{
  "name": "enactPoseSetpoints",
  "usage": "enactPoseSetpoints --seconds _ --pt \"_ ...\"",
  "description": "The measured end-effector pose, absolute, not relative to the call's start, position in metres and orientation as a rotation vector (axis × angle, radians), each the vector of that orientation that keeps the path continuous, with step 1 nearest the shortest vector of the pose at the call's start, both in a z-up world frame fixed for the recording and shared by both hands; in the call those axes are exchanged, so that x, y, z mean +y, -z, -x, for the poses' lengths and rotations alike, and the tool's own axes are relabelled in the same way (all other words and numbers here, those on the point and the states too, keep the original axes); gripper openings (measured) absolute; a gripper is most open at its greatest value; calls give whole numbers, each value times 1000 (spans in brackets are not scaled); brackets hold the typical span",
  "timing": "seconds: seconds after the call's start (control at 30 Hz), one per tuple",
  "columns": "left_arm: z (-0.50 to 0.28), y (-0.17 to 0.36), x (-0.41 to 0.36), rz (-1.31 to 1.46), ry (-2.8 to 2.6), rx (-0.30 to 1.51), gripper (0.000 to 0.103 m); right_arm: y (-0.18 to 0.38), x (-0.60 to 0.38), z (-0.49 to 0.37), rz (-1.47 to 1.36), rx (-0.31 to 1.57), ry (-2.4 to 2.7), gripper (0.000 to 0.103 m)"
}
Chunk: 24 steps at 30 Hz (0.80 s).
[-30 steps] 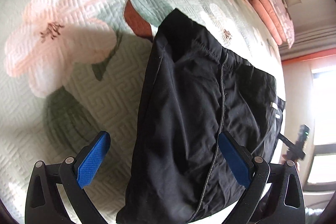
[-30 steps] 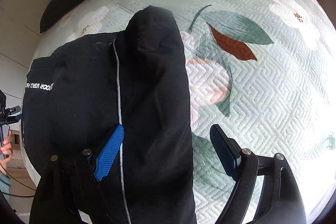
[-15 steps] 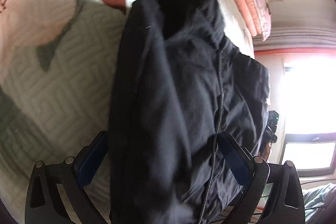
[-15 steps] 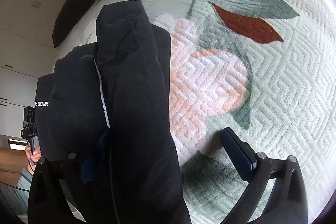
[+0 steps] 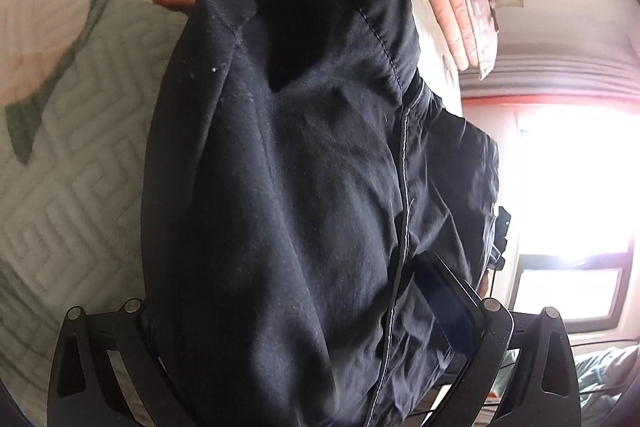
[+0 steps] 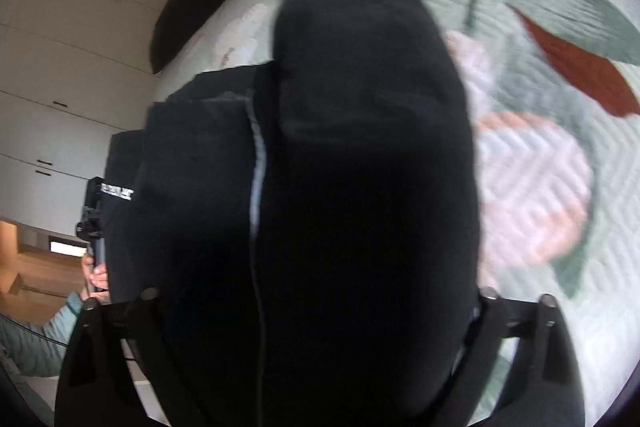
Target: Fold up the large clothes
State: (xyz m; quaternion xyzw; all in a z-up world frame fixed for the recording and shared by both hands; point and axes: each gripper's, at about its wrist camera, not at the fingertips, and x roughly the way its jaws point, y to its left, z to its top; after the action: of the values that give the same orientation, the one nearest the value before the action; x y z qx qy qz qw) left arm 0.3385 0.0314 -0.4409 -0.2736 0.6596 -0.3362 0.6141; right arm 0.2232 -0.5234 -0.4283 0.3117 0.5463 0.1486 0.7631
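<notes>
Black garment [image 5: 304, 195] spread on a quilted floral bedspread [image 5: 72, 155], folded lengthwise into a long band, a thin pale piping line [image 5: 404, 187] down its length; in the right wrist view the same cloth [image 6: 360, 167] blurred, filling the middle, a small white lettered label [image 6: 117, 195] near its left edge. Left gripper [image 5: 304, 331] low over the near end, jaws wide apart with the fabric bunched between them; right finger [image 5: 444, 303] with its blue pad lying against the cloth, left pad hidden under the fold; no clamp visible, though pressure on the cloth hard to judge. Right gripper [image 6: 316, 311] also astride the band, jaws closing, both pads buried behind dark fabric, cloth between them, grip not yet evident. Beyond: stacked pink bedding [image 5: 452, 3] at the far edge of the bed, a bright window [image 5: 572, 211], another dark item [image 6: 200, 7] near white cupboards [image 6: 68, 59], and a hand [image 6: 96, 273] in a pale sleeve on a black handle [image 6: 94, 219].
</notes>
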Motion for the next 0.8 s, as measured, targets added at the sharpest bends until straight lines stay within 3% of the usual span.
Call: enactPoseSetpoints --seconds 0.1,0.17,0.27,0.33,0.8 --pt "-334 436 30 590 779 1501 92 426 -523 -219 -695 1168 -321 72" --pt "-328 431 37 582 777 1472 72 417 -527 -208 -727 1146 -326 58" --pt "-319 414 46 602 778 1425 52 399 -521 -198 -712 1116 -325 42" --pt "-310 396 45 606 794 1381 47 386 -516 -195 -700 1097 -333 35" --pt "-230 246 37 583 901 1127 45 264 -473 -122 -653 956 -420 34"
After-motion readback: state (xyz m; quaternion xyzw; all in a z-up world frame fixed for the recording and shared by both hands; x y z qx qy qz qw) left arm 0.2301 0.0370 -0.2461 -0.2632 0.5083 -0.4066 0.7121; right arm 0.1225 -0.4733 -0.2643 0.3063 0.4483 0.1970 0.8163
